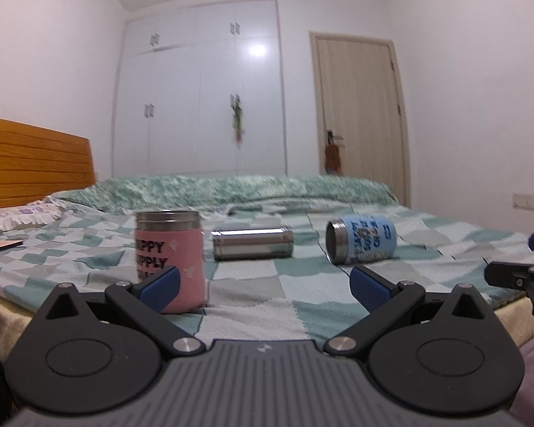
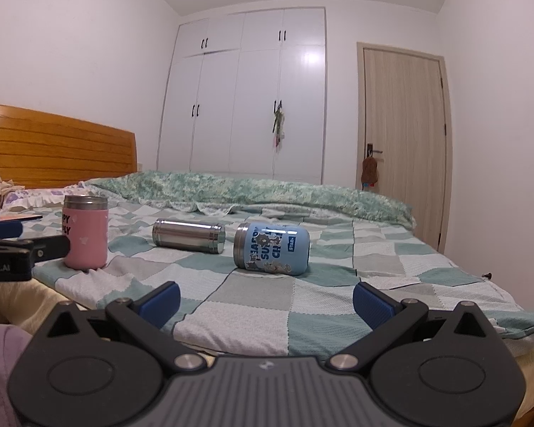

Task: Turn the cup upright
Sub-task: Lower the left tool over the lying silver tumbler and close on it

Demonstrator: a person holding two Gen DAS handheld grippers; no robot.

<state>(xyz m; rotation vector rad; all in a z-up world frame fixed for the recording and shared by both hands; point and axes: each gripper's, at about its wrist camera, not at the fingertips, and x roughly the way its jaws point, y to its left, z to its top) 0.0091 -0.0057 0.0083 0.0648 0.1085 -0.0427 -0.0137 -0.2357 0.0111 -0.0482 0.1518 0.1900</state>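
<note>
Both tools wide open, nothing held: left gripper [image 1: 263, 283], right gripper [image 2: 265, 300]. Blue cup [image 2: 271, 249] lies on its side mid-bedspread [image 2: 252, 316], steel cup [image 2: 188, 235] likewise beside it; pink cup [image 2: 86, 232] stands upright. Risk: soft bedding lets a rounded cup roll away or topple once stood. Contents: cannot tell.
</note>
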